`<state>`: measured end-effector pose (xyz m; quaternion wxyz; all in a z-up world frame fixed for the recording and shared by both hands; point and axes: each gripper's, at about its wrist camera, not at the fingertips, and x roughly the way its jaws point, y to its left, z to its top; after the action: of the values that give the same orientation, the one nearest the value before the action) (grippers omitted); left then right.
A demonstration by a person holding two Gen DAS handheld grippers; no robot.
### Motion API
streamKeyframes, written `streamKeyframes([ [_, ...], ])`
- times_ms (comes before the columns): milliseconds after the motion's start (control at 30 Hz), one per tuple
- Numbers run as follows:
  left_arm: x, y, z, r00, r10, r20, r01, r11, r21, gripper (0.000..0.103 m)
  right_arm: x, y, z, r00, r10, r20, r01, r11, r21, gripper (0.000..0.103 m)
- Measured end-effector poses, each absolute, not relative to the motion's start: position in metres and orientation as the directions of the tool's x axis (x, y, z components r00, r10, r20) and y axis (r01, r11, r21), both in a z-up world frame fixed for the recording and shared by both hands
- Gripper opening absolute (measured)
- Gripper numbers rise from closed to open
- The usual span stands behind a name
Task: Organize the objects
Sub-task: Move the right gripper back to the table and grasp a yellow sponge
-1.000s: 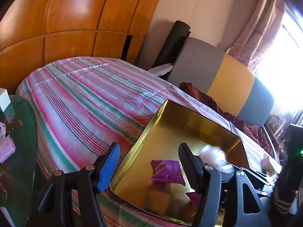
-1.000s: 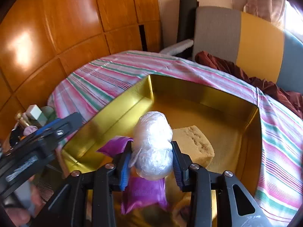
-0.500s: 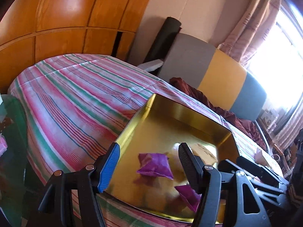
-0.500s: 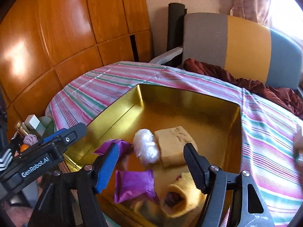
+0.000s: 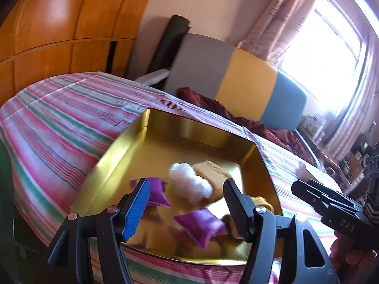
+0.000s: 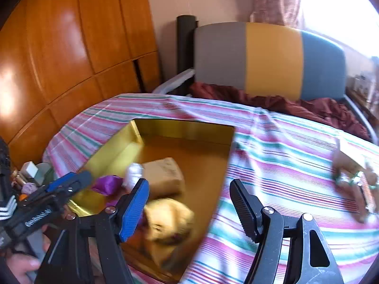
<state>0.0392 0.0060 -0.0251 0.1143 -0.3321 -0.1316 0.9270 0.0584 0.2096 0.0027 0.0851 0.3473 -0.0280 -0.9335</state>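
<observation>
Gold tray contents blur behind both empty, wide-open grippers, left and right.

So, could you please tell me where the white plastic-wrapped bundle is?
The white plastic-wrapped bundle lies inside the gold tray, between a purple pouch and the tan sponge.

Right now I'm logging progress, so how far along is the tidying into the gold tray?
Done: the white wad, tan sponge, two purple packets and a yellow fuzzy item lie in the gold tray. In hand: nothing; the left gripper and right gripper are open. Left: blurred items on the striped bedspread.
</observation>
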Motion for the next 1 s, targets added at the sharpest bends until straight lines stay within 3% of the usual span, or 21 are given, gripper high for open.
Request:
streamKeyframes([
  [567,0.077,0.102,-0.016,-0.641,0.522,-0.563,-0.434,-0.851,-0.294,0.066,0.136,0.389,-0.050,-0.648,0.106,-0.754,-0.236,-0.970,0.067,0.073],
  [767,0.088,0.137,-0.009,-0.589,0.577,-0.566,-0.525,-0.805,-0.275,0.066,0.166,0.467,-0.027,-0.594,0.281,-0.754,-0.370,-0.928,-0.054,0.074],
  [933,0.093,0.163,-0.007,-0.540,0.612,-0.578,-0.574,-0.770,-0.280,0.066,0.190,0.553,0.006,-0.454,0.444,-0.773,-0.537,-0.828,-0.161,0.088],
  [1000,0.097,0.172,-0.005,-0.524,0.624,-0.579,-0.594,-0.755,-0.276,0.066,0.196,0.582,0.010,-0.387,0.468,-0.795,-0.570,-0.799,-0.193,0.089],
])
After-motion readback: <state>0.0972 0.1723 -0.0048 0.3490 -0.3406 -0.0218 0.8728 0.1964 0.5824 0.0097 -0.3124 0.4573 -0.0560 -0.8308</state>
